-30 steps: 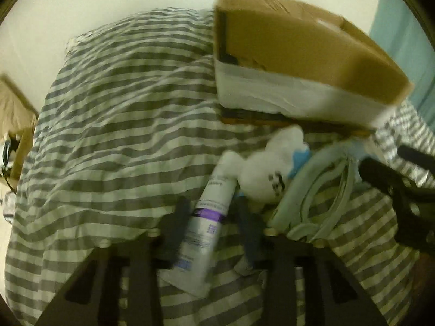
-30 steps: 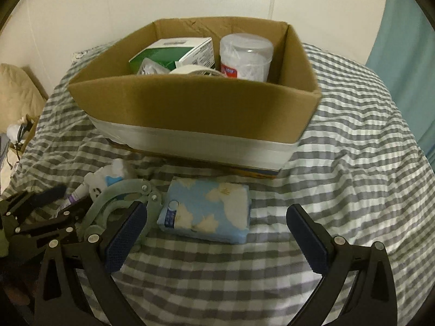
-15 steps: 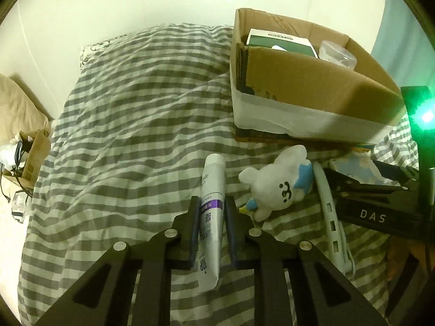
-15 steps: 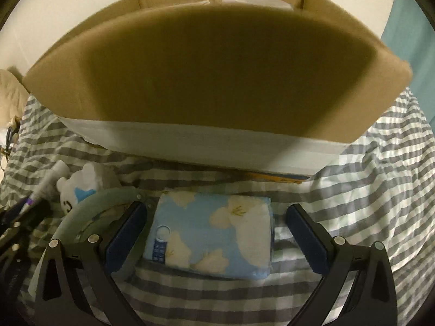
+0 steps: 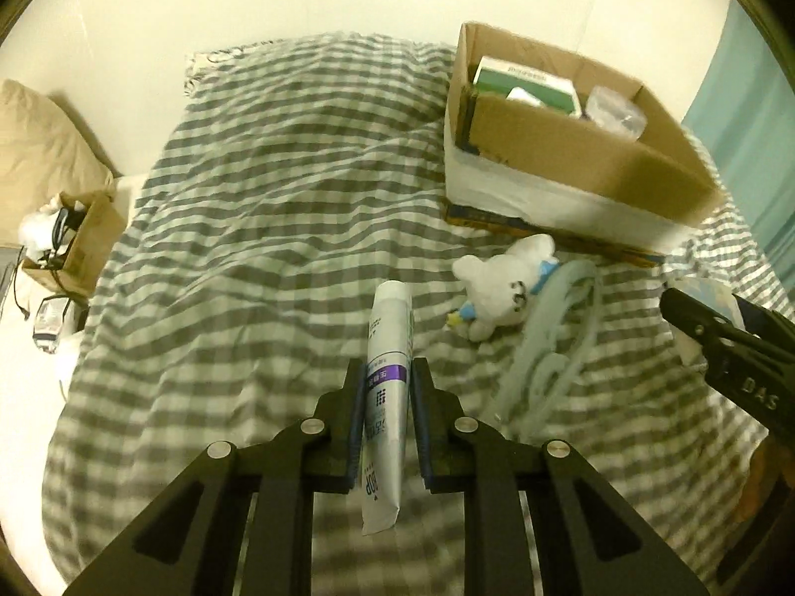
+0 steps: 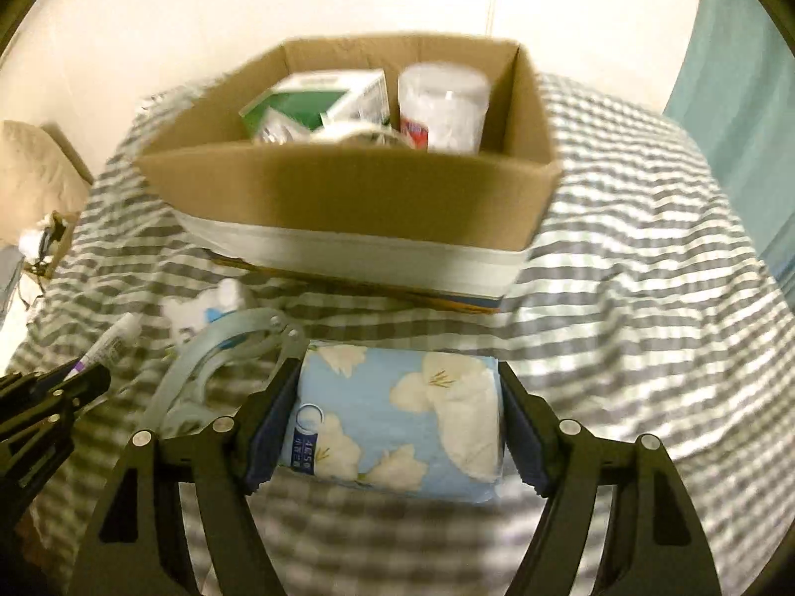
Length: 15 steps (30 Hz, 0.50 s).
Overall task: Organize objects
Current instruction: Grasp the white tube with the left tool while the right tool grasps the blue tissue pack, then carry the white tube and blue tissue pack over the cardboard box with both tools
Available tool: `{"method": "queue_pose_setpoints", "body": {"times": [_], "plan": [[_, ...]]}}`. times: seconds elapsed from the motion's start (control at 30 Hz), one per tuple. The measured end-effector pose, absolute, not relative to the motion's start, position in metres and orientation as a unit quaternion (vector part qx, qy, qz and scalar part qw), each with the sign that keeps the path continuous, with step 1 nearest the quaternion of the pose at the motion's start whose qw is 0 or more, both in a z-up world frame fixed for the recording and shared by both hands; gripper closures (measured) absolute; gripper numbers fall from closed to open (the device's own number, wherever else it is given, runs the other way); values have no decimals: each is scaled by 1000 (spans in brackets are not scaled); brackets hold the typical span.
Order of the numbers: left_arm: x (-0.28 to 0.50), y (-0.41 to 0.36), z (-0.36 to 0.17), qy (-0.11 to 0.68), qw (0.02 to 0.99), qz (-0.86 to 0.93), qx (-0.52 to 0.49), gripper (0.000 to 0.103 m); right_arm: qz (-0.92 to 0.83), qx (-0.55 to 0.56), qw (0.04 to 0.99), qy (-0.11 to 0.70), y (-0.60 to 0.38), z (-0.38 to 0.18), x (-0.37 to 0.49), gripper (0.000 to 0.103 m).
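A person sorting loose items on a striped bed (image 5: 278, 208) holds one in each hand. The left hand-held gripper (image 5: 386, 412) is clamped on a white and purple tube (image 5: 387, 397), pads pressing its flat sides near mid-length, cap end pointing toward 12 o'clock and the crimped tail hanging below the jaws. The right hand-held gripper (image 6: 397, 419) has just been closing and now squeezes a blue flowered tissue pack (image 6: 397, 422) between its pads, gripped across the pack's short ends.

The tube looks light and soft-walled – likely to dent and slide if squeezed hard, so the hold near the middle seems sound, though the glossy skin may slip. The tissue pack is judged light and spongy, wrapped in slick film; it should compress rather than break, and a hold at its ends risks it sagging or folding.

The cardboard box (image 6: 357, 198), open-topped, sits at 12 o'clock in the right wrist view and at 2 o'clock in the left, already holding a green and white carton (image 6: 318, 99) and a clear round tub (image 6: 442, 104). Between box and grippers lie a white plush toy (image 5: 502, 288) and a pale plastic hanger (image 5: 541, 347), the toy just beside the hanger's curve.

Motion blur smears the box contents – other items there cannot be named. The tube's print is unreadable, the box floor is hidden, and whether either item has cleared the bedding cannot be told.
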<state>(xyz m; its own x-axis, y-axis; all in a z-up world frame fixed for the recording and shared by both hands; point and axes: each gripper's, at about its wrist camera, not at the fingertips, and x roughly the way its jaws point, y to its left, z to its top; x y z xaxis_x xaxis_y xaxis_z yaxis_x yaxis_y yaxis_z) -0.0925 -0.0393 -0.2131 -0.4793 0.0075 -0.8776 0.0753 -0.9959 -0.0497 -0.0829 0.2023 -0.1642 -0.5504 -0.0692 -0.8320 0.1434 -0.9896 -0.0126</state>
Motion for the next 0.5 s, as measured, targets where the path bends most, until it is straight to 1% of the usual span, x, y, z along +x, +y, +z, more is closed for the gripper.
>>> {"method": "queue_pose_setpoints", "body": {"times": [0.37, 0.5], "plan": [[-36, -22, -146, 35, -7, -885, 464, 85, -901, 423, 80, 59, 207, -95, -10, 29], [-25, -10, -114, 17, -16, -898, 440, 85, -910, 399, 97, 57, 210, -66, 15, 29]]}}
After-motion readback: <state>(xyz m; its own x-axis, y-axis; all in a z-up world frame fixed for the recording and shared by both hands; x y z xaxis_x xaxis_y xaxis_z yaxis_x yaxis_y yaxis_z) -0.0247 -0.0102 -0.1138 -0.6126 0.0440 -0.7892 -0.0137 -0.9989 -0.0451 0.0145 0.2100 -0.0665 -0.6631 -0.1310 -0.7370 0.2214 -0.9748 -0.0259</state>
